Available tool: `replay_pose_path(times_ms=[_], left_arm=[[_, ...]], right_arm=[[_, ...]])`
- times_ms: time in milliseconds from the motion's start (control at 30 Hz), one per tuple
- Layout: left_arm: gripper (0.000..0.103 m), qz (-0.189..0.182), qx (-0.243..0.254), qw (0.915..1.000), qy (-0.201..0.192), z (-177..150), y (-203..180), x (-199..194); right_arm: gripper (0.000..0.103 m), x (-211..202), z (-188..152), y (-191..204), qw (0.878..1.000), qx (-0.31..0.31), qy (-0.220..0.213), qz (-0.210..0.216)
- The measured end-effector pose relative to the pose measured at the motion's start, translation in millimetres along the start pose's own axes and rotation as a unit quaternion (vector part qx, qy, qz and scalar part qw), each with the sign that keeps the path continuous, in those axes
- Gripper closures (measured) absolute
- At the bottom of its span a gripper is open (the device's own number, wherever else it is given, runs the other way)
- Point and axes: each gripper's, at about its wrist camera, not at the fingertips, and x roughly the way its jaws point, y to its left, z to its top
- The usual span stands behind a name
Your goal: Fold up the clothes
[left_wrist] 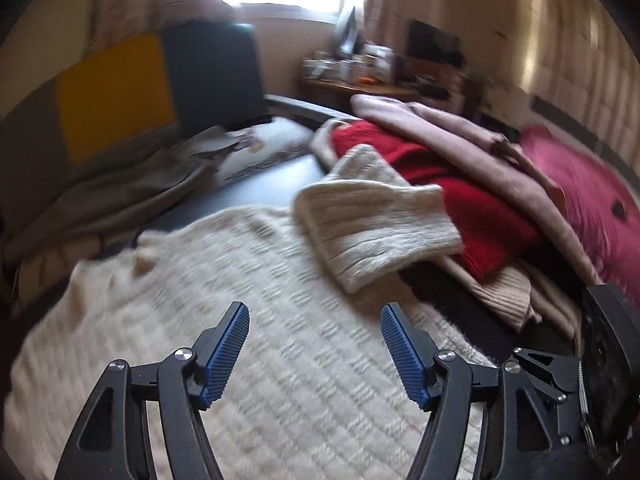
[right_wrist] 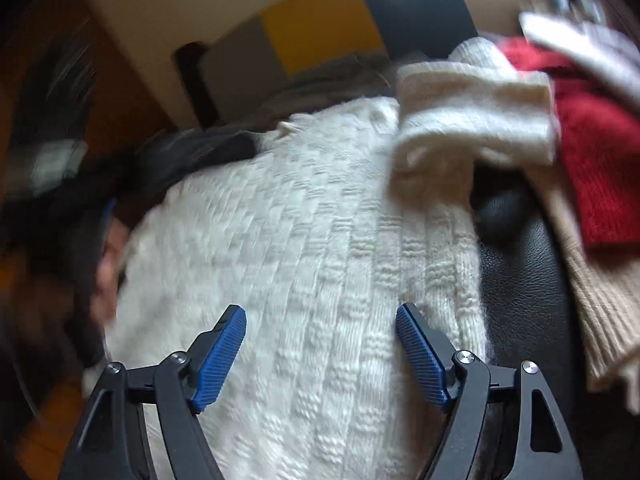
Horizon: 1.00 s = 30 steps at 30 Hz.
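Observation:
A cream knitted sweater (left_wrist: 224,300) lies spread on a dark surface, its ribbed sleeve (left_wrist: 376,220) folded across towards a red garment (left_wrist: 452,188). My left gripper (left_wrist: 314,316) hovers over the sweater's body, open, nothing between its blue pads. In the right wrist view the same sweater (right_wrist: 304,264) fills the middle, with the folded sleeve (right_wrist: 472,120) at the upper right. My right gripper (right_wrist: 320,318) is above the knit, open and empty. Both views are blurred by motion.
A heap of clothes lies to the right: the red knit (right_wrist: 596,152), a pale pink garment (left_wrist: 460,128), a beige ribbed one (right_wrist: 600,308) and a magenta one (left_wrist: 592,184). Black leather (right_wrist: 520,280) shows beside the sweater. A yellow and dark cushion (left_wrist: 120,92) stands behind. A cluttered desk (left_wrist: 380,76) is far back.

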Motion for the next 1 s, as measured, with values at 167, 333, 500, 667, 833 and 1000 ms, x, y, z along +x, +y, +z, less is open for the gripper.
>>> replay_pose_path(times_ms=[167, 333, 500, 667, 833, 1000], left_arm=[[0.033, -0.017, 0.135, 0.9900, 0.038, 23, -33, 47], [0.035, 0.002, 0.159, 0.9860, 0.051, 32, -38, 84], [0.074, -0.034, 0.034, 0.9986, 0.022, 42, -5, 88], [0.089, -0.106, -0.187, 0.9762, -0.030, 44, 67, 67], [0.091, -0.122, -0.305, 0.9428, -0.059, 28, 132, 52], [0.086, -0.125, -0.341, 0.9309, -0.042, 6, 163, 54]], right_arm=[[0.010, 4, 2, 4, 1.000, -0.015, -0.005, 0.000], [0.003, 10, 9, 0, 1.000, -0.008, -0.012, 0.024], [0.001, 11, 13, -5, 0.999, 0.000, -0.019, 0.042], [0.000, 13, 17, -7, 0.999, 0.005, -0.019, 0.044], [0.001, 15, 38, 6, 0.999, -0.037, -0.006, -0.005], [0.001, 29, 80, 1, 0.997, -0.056, -0.027, -0.046]])
